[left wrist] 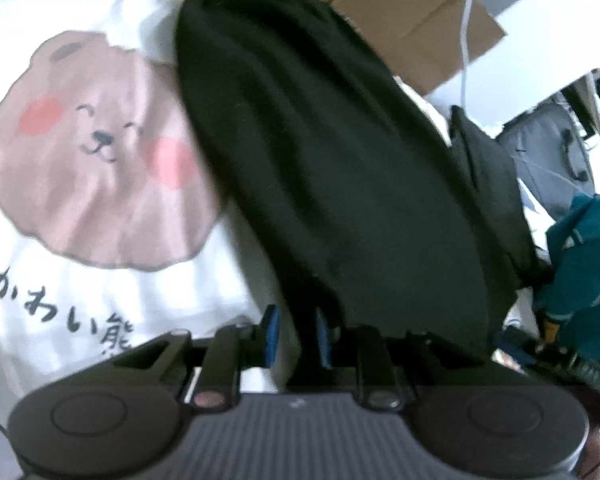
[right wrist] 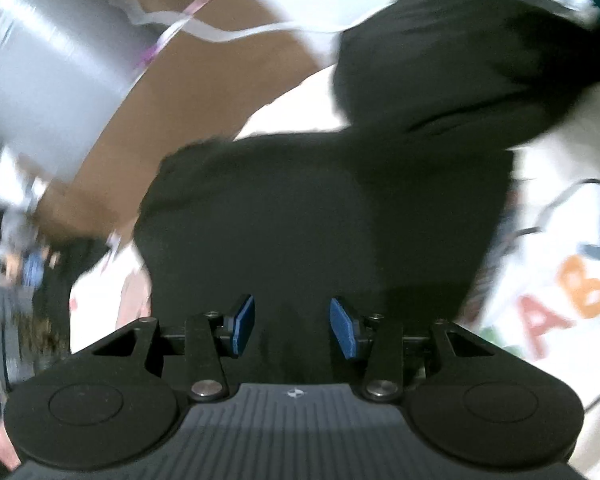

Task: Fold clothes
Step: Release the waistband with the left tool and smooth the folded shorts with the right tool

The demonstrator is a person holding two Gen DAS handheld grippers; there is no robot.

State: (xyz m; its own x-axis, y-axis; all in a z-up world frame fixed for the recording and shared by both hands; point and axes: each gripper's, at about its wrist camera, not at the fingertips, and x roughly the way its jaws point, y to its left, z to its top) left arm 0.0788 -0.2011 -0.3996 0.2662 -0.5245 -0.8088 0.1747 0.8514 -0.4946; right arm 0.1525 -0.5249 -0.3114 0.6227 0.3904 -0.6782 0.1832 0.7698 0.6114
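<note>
A black garment runs from the top of the left wrist view down to my left gripper. Its narrow lower corner lies between the blue pads. The jaws stand slightly apart, and a strip of white shows between the left pad and the cloth. In the right wrist view the same black garment lies spread out in front, with one part bunched up at the upper right. My right gripper hovers over it, open, its blue pads wide apart with nothing pinched between them.
Under the garment lies a white cloth with a brown bear print. Flattened cardboard is behind it. A teal garment and a grey bag are at the right. White fabric with coloured letters lies right of the right gripper.
</note>
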